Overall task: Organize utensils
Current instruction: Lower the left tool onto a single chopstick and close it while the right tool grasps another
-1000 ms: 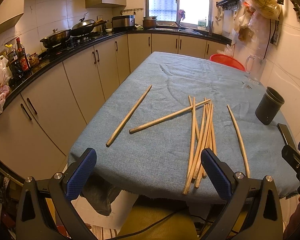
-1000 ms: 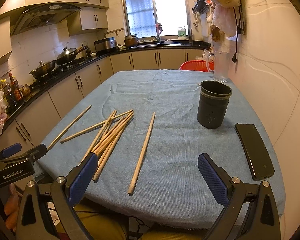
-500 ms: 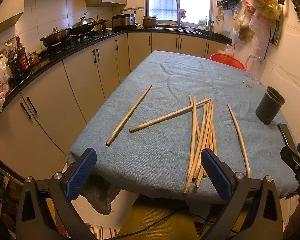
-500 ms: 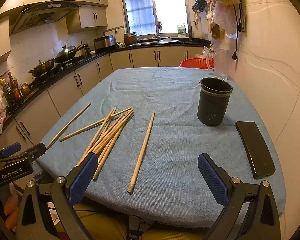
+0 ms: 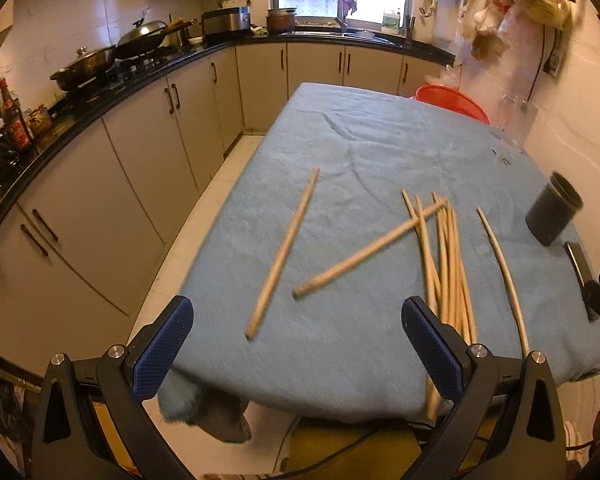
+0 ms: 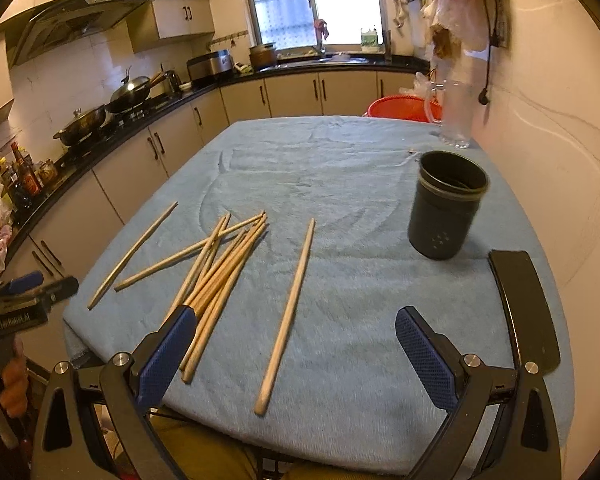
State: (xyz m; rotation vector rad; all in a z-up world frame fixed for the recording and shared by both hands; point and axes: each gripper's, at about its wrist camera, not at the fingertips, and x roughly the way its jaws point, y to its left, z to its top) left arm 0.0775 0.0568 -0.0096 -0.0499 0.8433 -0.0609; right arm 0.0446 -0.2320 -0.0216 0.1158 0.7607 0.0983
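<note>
1. Left tongs [image 5: 296, 332] and right tongs [image 6: 296, 340] hover with jaws apart and empty at the near edge of the blue-clothed tabletop [image 6: 340, 168].
2. Wooden chopsticks [image 6: 220, 264] lie scattered mid-cloth; one bundle's near ends vanish behind a blue pad [image 5: 432, 344].
3. The dark utensil cup [image 6: 446, 210] stands upright at right, its contents unreadable.
4. A black phone [image 6: 524, 308] lies just beside the cup, partly blocked.

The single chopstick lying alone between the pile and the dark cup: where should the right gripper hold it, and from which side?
Probably the lone chopstick is best gripped at its thicker near end, from above, with the open right gripper closing across its width. It lies flat on the cloth, apart from the pile.
</note>
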